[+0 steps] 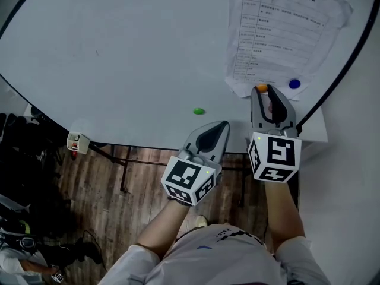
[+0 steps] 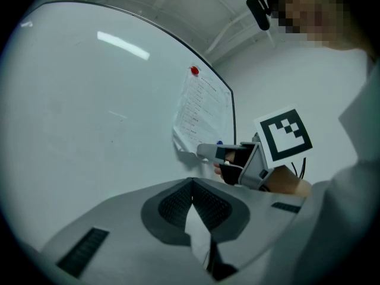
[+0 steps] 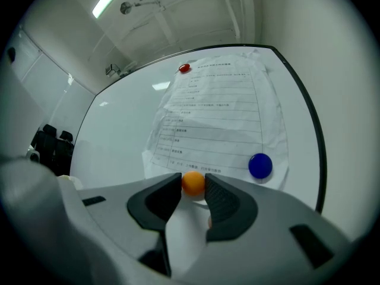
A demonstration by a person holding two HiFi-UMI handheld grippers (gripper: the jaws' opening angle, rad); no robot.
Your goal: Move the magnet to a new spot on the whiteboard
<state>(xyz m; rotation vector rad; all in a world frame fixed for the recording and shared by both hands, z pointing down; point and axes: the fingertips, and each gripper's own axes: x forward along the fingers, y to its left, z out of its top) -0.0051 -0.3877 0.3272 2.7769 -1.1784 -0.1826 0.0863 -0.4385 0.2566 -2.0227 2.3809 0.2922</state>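
An orange magnet (image 3: 193, 183) sits at the lower left corner of a printed paper sheet (image 3: 219, 117) on the whiteboard (image 1: 119, 52). My right gripper (image 3: 193, 184) is shut on this magnet, one jaw at each side of it. In the head view the orange magnet (image 1: 261, 88) shows at the tip of the right gripper (image 1: 263, 89). My left gripper (image 1: 222, 125) hangs below the board's lower edge, shut, with nothing in it; in its own view the left gripper (image 2: 192, 181) has its jaws meeting.
A blue magnet (image 3: 260, 165) holds the sheet's lower right corner and a red magnet (image 3: 184, 68) its top. A green magnet (image 1: 199, 111) sits alone on the bare board, left of the sheet. Chairs (image 1: 24, 159) and the board's stand are below left.
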